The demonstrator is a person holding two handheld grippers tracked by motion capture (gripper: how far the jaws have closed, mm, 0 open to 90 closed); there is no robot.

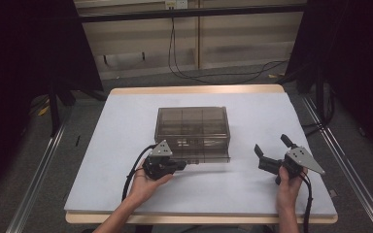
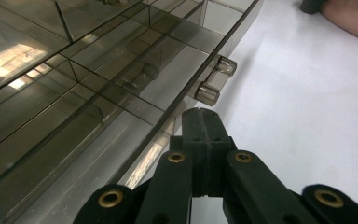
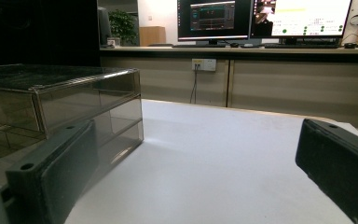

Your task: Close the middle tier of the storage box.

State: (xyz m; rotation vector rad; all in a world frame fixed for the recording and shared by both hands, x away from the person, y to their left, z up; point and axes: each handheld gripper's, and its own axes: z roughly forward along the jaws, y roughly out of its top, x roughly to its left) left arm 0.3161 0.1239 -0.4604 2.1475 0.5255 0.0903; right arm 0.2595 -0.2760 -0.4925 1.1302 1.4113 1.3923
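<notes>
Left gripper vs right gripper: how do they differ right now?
The left gripper has its jaws shut together; the right gripper has its jaws spread wide. The left sits at the smoked plastic drawer box's front edge; the right stands apart on the white table. Both are black and hand-held.

— What are the tools like?

— Both are black. The left gripper (image 1: pixel 179 165) and the right gripper (image 1: pixel 271 150) each carry a grey three-cornered plate on top with small dark screw holes.

— Cables?

— A black cable (image 1: pixel 132 175) loops from the left one; another cable (image 1: pixel 309 199) trails from the right.

— Up close?

— The left gripper's linkage shows brass-coloured rivets (image 2: pixel 110 198) and a seam down the middle. The right one's jaws are thick, matt, blocky pads (image 3: pixel 56 168).

— Sleeves?

— None; the forearms (image 1: pixel 121 218) are bare.
</notes>
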